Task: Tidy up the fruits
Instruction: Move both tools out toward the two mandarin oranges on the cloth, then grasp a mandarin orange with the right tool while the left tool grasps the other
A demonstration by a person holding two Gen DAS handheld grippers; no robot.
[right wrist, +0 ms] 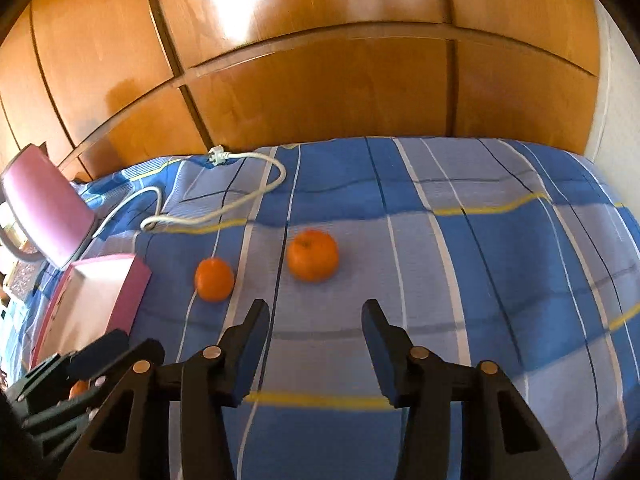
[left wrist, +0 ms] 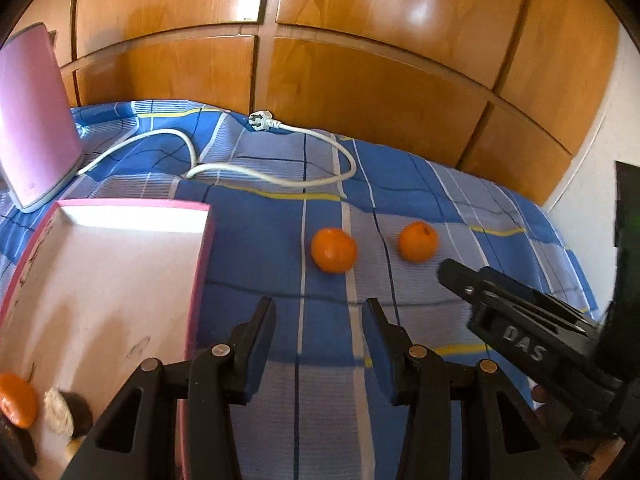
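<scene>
Two oranges lie on the blue checked bedspread: a left orange (left wrist: 333, 249) (right wrist: 214, 279) and a right orange (left wrist: 417, 241) (right wrist: 313, 255). A pink-rimmed white box (left wrist: 120, 280) (right wrist: 96, 304) sits at the left, with a third orange (left wrist: 17, 400) in its near corner. My left gripper (left wrist: 320, 312) is open and empty, just short of the left orange. My right gripper (right wrist: 316, 314) is open and empty, short of the right orange; it also shows in the left wrist view (left wrist: 456, 276).
A pink appliance (left wrist: 32, 120) (right wrist: 48, 208) stands at the far left with its white cord and plug (left wrist: 264, 122) (right wrist: 218, 156) trailing over the bedspread. Brown and pale round items (left wrist: 66, 412) lie in the box. Wooden wardrobe doors (left wrist: 360, 60) stand behind the bed.
</scene>
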